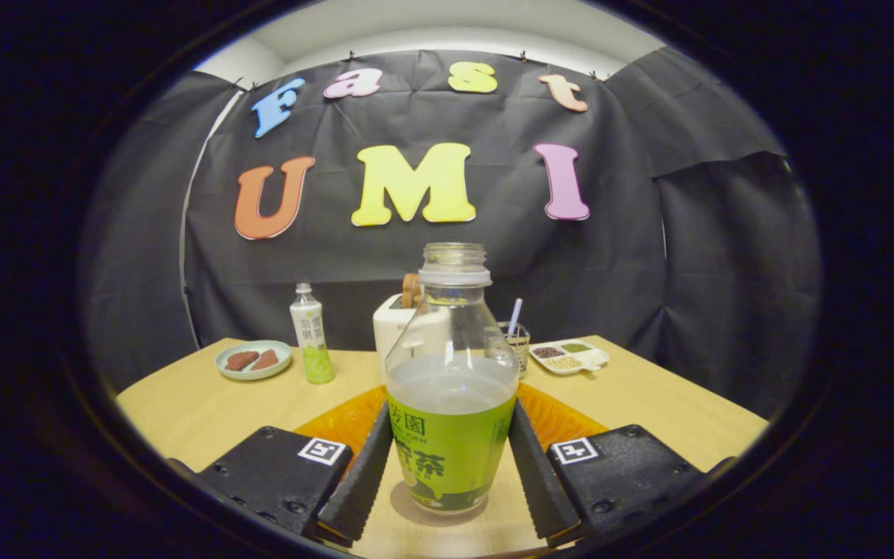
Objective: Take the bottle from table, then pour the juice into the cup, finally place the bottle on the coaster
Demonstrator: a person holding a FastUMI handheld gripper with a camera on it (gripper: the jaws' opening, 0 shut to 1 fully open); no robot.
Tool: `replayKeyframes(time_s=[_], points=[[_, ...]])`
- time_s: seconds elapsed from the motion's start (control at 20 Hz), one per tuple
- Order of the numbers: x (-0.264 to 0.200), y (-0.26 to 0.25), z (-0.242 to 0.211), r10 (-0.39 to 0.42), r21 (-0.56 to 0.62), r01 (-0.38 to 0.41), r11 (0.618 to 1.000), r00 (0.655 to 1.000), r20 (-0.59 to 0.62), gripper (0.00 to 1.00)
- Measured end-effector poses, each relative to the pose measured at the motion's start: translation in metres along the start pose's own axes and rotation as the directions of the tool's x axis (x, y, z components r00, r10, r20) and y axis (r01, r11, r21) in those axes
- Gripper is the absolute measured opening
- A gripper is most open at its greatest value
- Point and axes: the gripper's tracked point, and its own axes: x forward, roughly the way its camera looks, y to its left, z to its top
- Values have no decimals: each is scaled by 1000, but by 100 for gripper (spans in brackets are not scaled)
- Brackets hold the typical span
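The juice bottle [451, 388] stands upright on the desk [649, 396]; your fingers [362, 473] press on both its sides.

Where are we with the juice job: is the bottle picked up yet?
Not yet, it seems. The bottle stands uncapped on the table, its base resting on the wood, between the fingers of the hand-held gripper. The fingers flank its label; whether both press on it I cannot tell. So the grasp is in hand. Lifting, pouring and setting it on the orange coaster behind it remain.

clear glossy plastic bottle [451, 388]; matt wood-look table [183, 411]; ribbed tongs [451, 473]
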Motion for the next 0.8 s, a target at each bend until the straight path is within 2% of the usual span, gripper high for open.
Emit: replayKeyframes(time_s=[0.2,0.5,0.65,0.8], points=[[12,-6,-25,-6,26,6,1000,1000,2,82],[13,-6,-31,-15,118,11,993,999,30,82],[12,1,-34,-17,105,14,994,1000,24,82],[13,11,-37,-17,36,16,999,1000,26,82]])
